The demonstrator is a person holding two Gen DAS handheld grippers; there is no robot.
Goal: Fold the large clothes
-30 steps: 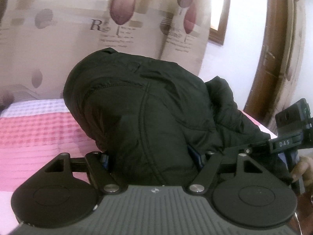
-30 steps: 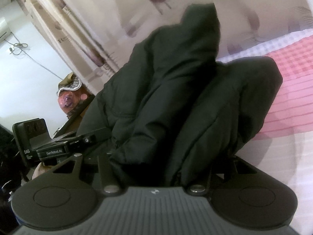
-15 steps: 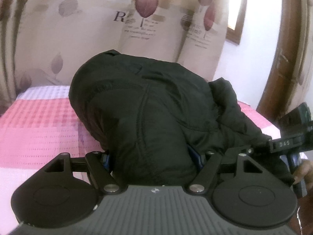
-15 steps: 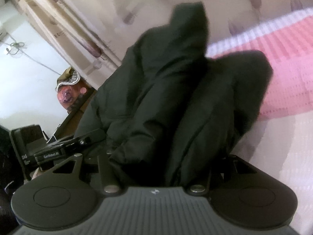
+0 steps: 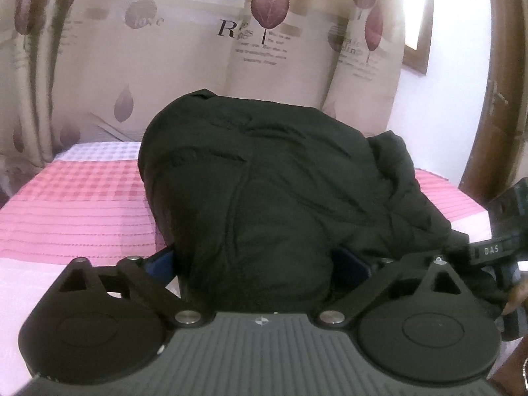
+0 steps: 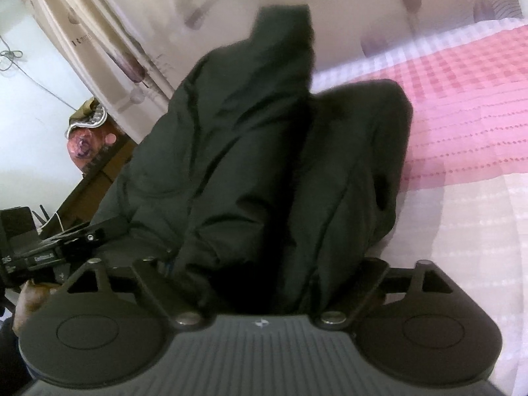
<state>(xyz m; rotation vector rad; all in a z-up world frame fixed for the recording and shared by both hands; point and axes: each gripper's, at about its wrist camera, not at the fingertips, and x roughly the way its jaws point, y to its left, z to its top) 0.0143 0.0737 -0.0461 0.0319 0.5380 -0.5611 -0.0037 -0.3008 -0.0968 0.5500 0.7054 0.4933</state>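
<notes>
A bulky black padded jacket is bunched up over the pink checked bed. My left gripper is shut on a thick fold of it; the blue finger pads show at each side of the cloth. In the right wrist view the jacket hangs in two puffy folds, and my right gripper is shut on it, fingers mostly buried in cloth. The right gripper's body shows at the right edge of the left wrist view; the left gripper's body shows at the left edge of the right wrist view.
A beige leaf-print curtain hangs behind the bed. A wooden door frame stands at the right. In the right wrist view a dark wooden cabinet with a pink bundle on it stands beyond the bed's edge.
Both grippers have moved with the jacket still held; the left view has swung so more curtain and bed show at the left. The right view shifted, showing more bed.
</notes>
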